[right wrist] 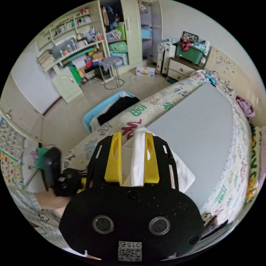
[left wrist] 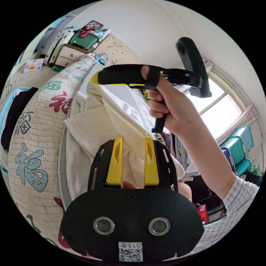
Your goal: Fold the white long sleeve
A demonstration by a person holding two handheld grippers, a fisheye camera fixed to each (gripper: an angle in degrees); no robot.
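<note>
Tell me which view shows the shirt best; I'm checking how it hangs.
The left gripper view: the shirt hangs in broad folds between the right gripper above and the left gripper. The right gripper view shows just a pinched strip and a corner over the bed.

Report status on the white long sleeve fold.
Left tool and right tool both shut on white long sleeve, lifted over grey bed surface. Nothing in the way.

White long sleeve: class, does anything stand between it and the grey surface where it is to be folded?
Nothing visible does. Both the left gripper and right gripper grip the white long sleeve, which hangs over the grey surface.
</note>
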